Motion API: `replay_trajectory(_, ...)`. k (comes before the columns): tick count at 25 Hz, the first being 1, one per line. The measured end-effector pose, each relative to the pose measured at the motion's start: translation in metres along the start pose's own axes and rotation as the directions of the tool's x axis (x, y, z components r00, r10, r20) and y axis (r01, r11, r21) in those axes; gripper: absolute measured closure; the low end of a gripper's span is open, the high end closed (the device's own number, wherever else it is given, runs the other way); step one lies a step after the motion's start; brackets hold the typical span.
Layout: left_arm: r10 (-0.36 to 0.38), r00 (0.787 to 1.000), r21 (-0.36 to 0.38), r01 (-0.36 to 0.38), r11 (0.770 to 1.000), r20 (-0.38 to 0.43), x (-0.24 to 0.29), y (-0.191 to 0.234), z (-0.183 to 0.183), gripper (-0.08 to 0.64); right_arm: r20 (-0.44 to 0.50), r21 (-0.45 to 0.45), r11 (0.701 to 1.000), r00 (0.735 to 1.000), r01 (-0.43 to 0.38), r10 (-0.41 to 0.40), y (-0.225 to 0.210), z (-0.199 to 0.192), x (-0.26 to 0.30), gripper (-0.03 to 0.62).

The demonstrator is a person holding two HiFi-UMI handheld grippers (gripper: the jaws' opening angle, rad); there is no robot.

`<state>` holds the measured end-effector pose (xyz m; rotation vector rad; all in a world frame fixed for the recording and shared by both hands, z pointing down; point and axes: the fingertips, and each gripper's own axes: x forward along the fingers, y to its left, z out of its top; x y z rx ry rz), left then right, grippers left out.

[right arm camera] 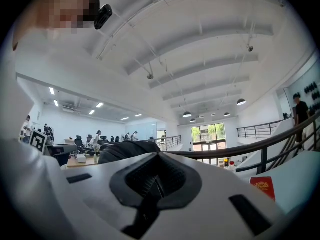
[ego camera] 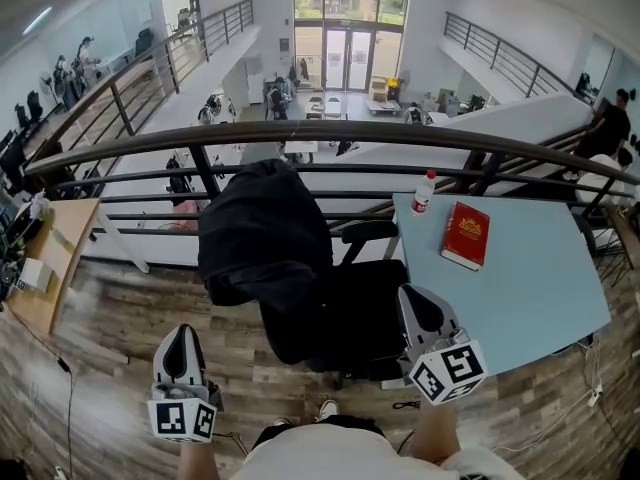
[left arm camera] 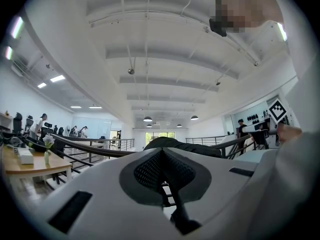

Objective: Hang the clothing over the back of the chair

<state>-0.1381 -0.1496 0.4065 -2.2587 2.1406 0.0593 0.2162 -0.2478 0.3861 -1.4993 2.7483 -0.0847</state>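
Wood flooring and a mezzanine railing fill the head view. The black clothing (ego camera: 262,230) is draped over the chair (ego camera: 350,313) back and hangs lengthwise down. My left gripper (ego camera: 182,336) sits at its seven o'clock and looks the nearer. My right gripper (ego camera: 412,298) sits at four, close to the blue table (ego camera: 540,278) edge.

Left gripper view: jaws clenched on nothing, clothing dead ahead at twelve.

Right gripper view: jaws clenched and empty, clothing at eleven o'clock.

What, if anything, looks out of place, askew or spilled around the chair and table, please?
Nothing stands out. The black cloth garment hangs over the back of the black office chair, somewhat bunched. On the light blue table, the red book lies flat and the small white red-capped bottle stands upright.
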Motion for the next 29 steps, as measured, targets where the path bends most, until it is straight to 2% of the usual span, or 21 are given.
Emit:
replay_trajectory(7, 0.003, 1.0, -0.003, -0.003, 1.0, 0.0, -0.002, 0.0, -0.003, 0.538, -0.019, -0.038, 0.999, 1.0, -0.021, 0.02, 0.007, -0.005, 0.003, 0.575)
replay_trajectory(29, -0.005, 1.0, -0.009, 0.005, 1.0, -0.013, 0.004, 0.007, -0.007, 0.538, -0.02, -0.039, 0.999, 0.999, -0.03, 0.029, 0.016, -0.003, 0.014, 0.575)
